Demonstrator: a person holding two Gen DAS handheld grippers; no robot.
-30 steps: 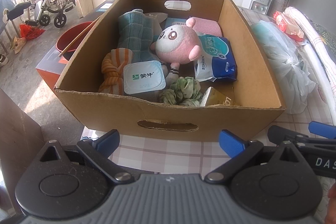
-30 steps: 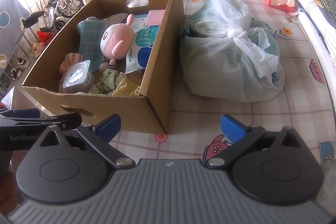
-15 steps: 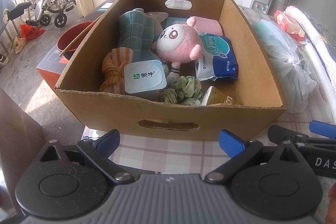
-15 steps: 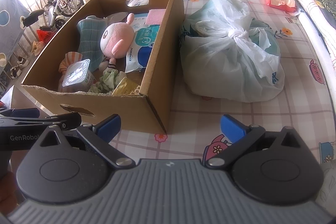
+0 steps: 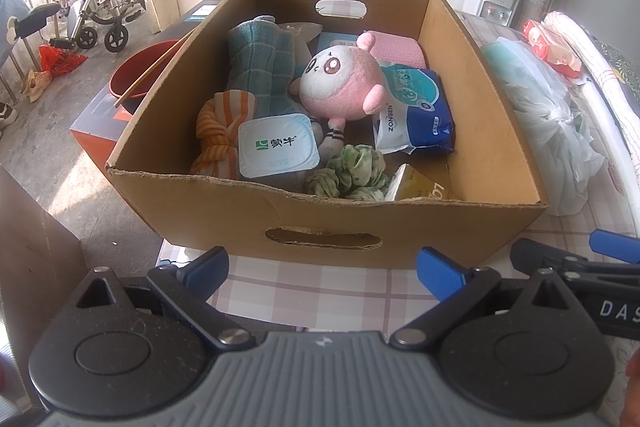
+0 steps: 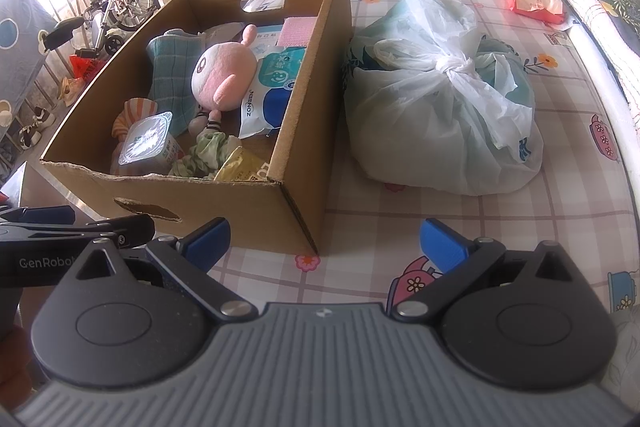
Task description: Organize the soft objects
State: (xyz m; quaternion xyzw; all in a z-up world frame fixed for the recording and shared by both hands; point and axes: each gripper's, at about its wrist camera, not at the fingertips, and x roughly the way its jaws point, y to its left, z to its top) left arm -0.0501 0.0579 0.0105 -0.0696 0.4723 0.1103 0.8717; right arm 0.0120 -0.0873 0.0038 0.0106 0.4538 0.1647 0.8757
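Open-topped box [image 5: 400,223] — bag [image 6: 440,115] beside

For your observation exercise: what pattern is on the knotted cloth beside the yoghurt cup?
Orange and white stripes on the knotted cloth, clearest in the left wrist view.

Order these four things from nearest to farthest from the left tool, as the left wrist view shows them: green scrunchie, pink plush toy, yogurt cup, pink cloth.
From the left tool:
1. Green scrunchie, at the near wall of the cardboard box, slightly right.
2. Yogurt cup, just behind, to the left.
3. Pink plush toy, in the middle.
4. Pink cloth, by the far wall.
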